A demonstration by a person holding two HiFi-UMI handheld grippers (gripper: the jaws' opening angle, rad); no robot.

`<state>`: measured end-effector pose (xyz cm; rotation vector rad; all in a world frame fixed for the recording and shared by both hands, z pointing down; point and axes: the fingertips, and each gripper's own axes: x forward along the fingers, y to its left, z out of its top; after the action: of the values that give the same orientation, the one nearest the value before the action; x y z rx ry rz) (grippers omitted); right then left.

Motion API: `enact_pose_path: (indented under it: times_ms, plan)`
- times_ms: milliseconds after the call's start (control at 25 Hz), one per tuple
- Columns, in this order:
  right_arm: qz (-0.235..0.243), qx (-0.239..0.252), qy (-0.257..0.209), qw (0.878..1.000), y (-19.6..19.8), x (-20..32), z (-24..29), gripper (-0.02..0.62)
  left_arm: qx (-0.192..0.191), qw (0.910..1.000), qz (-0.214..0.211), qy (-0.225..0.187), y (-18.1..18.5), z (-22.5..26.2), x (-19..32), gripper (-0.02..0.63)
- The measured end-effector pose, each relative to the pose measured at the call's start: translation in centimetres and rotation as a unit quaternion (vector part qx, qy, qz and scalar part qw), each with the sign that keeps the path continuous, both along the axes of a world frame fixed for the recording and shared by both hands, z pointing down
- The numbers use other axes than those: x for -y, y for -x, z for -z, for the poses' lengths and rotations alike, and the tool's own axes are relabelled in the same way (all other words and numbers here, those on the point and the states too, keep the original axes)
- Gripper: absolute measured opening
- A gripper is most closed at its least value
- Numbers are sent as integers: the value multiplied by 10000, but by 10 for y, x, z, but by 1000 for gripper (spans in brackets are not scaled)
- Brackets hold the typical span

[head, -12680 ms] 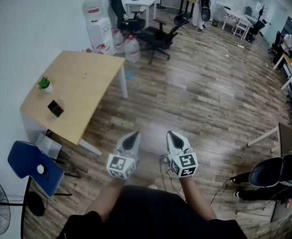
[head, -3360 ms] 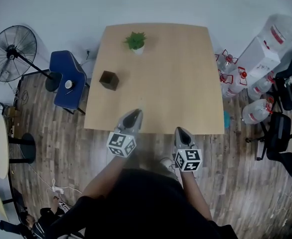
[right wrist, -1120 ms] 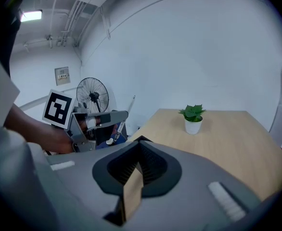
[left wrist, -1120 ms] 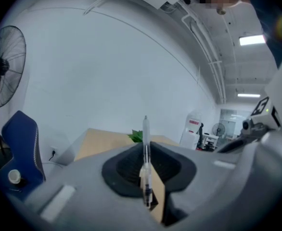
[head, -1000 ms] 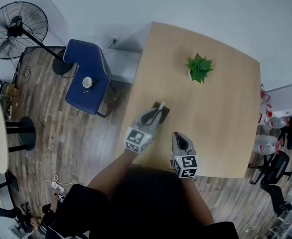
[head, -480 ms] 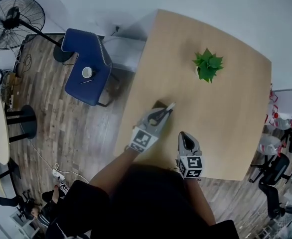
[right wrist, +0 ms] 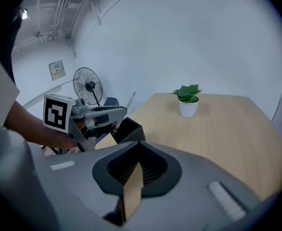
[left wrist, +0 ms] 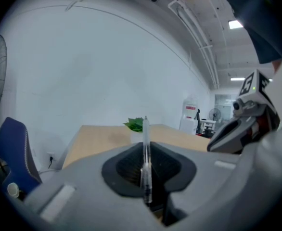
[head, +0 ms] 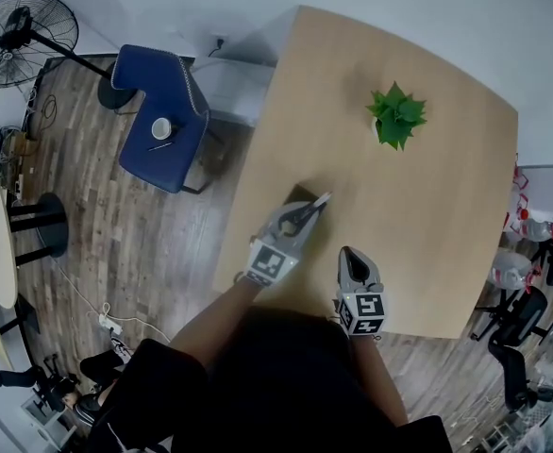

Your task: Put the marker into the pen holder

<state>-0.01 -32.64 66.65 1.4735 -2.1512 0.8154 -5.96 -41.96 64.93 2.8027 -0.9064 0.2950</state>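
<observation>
No legible text or number is found. Square code patterns are noted on each marker cube (head: 266,263). The red label on the water dispenser (left wrist: 190,119) cannot be read.

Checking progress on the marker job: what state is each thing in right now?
left claw: shut on the marker.
marker: tilted, not yet inside the pen holder.
pen holder: upright on the table, top open.
right claw: jaws slightly apart, empty.
potted plant: upright on table.
</observation>
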Motion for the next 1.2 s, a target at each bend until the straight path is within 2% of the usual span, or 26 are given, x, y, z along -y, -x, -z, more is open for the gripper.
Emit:
enact_pose_path:
  times_ms: [200, 320, 520, 800, 1200]
  plan:
    - [-2, -1, 21, 10000, 1, -2, -1, 2, -155, 9998, -36, -128, -6, 5, 7, 46]
    - [-2, -6, 44, 10000, 2, -5, -2, 2, -89, 9997, -81, -207, -6, 4, 5, 46]
    - [-3, -10, 57, 10000, 3, -7, -2, 2, 292, 9993, 4, -240, -1, -6, 0, 46]
    - [-16, -7, 14, 10000, 9, -6, 2, 2, 9, 9997, 83, -248, 5, 1, -1, 46]
    - [46, -31, -13, 10000, 21, -11, 7, 2, 135, 9992, -40, -374, 20, 7, -11, 49]
